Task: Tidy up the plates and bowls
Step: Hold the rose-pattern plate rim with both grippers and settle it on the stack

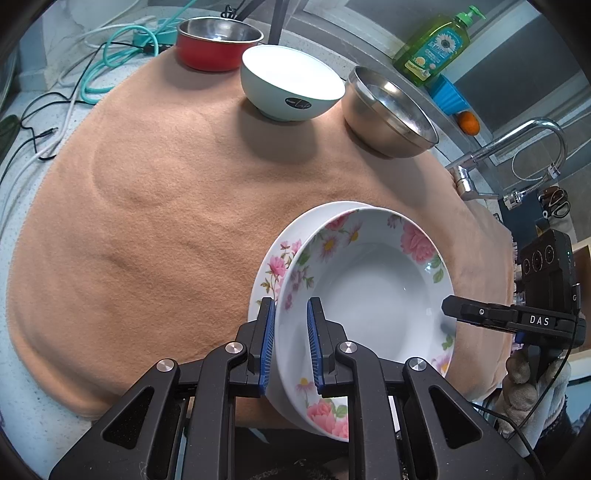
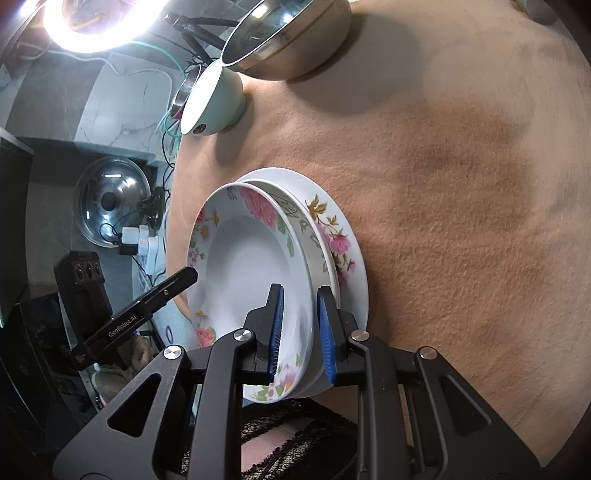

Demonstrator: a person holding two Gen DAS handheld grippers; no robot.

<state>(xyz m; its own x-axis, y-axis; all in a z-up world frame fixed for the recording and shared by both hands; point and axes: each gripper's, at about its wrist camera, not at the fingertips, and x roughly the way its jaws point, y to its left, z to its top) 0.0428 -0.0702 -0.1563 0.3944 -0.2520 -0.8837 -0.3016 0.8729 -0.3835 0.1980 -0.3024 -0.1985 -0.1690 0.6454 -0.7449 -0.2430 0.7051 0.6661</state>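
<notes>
A deep floral plate (image 1: 373, 295) sits on a second floral plate (image 1: 269, 266) on the tan cloth (image 1: 155, 221). My left gripper (image 1: 291, 343) is shut on the top plate's near rim. My right gripper (image 2: 300, 332) is shut on the opposite rim of the same plate (image 2: 251, 266), with the lower plate (image 2: 332, 229) beneath it. The right gripper also shows in the left wrist view (image 1: 480, 314), and the left gripper in the right wrist view (image 2: 162, 291). A pale green bowl (image 1: 291, 85), a steel bowl (image 1: 388, 114) and a red pot (image 1: 218, 44) stand at the back.
A dish soap bottle (image 1: 436, 44), an orange (image 1: 469, 122) and a faucet (image 1: 517, 147) lie to the right past the cloth. Cables (image 1: 110, 55) lie at the back left. A steel lid (image 2: 110, 199) and a ring light (image 2: 96, 22) show in the right wrist view.
</notes>
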